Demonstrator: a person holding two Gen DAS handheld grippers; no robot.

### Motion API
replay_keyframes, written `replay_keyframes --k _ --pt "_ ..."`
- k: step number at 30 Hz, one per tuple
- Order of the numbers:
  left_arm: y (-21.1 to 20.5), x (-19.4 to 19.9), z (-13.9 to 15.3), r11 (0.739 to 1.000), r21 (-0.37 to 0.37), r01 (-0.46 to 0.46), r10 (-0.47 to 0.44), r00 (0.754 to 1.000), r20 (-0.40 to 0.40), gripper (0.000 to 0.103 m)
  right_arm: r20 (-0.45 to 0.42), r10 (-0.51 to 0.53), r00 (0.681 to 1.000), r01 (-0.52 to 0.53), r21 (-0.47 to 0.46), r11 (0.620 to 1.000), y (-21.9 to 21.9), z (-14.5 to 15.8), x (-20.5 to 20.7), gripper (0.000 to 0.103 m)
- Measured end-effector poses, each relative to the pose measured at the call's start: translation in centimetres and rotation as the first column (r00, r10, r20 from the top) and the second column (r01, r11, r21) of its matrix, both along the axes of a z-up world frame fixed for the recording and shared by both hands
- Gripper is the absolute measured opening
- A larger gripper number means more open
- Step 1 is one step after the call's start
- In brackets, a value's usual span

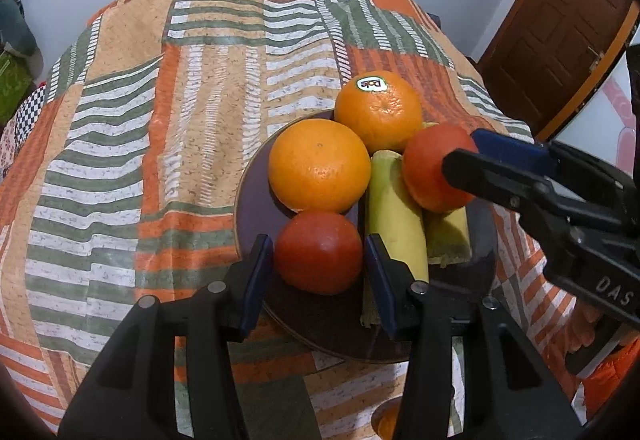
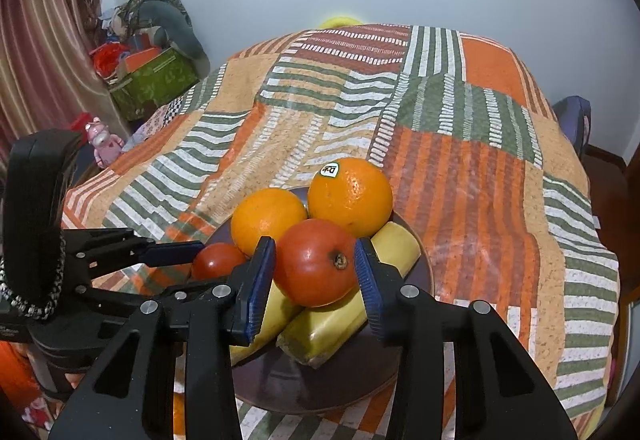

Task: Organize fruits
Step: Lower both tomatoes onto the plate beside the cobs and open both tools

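A dark round plate [image 1: 256, 195] [image 2: 424, 272] on the patterned tablecloth holds two oranges, two red fruits and two yellow bananas. My left gripper [image 1: 319, 252] [image 2: 176, 252] is shut on the near red fruit [image 1: 319, 252] [image 2: 216, 260], pads touching both sides. My right gripper [image 2: 316, 268] [image 1: 464, 155] is shut on the other red fruit [image 2: 316, 264] [image 1: 432, 167], which rests on the bananas [image 1: 396, 215] [image 2: 332, 328]. The plain orange [image 1: 319, 164] [image 2: 268, 220] and the stickered orange [image 1: 378, 109] [image 2: 351, 195] sit behind.
The patchwork tablecloth [image 1: 160, 119] [image 2: 480, 179] stretches left and far of the plate. A brown door [image 1: 560, 19] stands to the right. Boxes and cushions [image 2: 152, 79] and a pink toy [image 2: 106, 143] lie beyond the table's left edge.
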State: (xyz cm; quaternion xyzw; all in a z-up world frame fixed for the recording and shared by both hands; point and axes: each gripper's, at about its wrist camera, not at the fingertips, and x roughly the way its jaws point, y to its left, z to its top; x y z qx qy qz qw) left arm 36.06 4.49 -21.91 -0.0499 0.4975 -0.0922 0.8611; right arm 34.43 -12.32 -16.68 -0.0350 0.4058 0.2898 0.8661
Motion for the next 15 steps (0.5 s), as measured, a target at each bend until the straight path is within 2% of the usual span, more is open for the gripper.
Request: replay_keyframes --k 8,12,15 --pt "-0.1 -0.7 1.0 1.000 0.015 -0.008 0.008 1.000 0.016 0.050 -0.040 0.001 0.999 -0.001 0.007 1.000 -0.6 -0.4 -0.4 0.040" --pt "0.0 -1.7 2.1 1.000 0.014 -0.013 0.012 0.999 0.032 0.050 -0.031 -0.012 0.999 0.012 0.004 1.000 -1.0 0.0 -1.2 0.053" --pt "0.0 -2.8 3.2 1.000 0.017 -0.015 0.014 0.998 0.053 0.051 -0.010 -0.028 1.000 0.028 0.004 1.000 -1.6 0.7 -2.0 0.057"
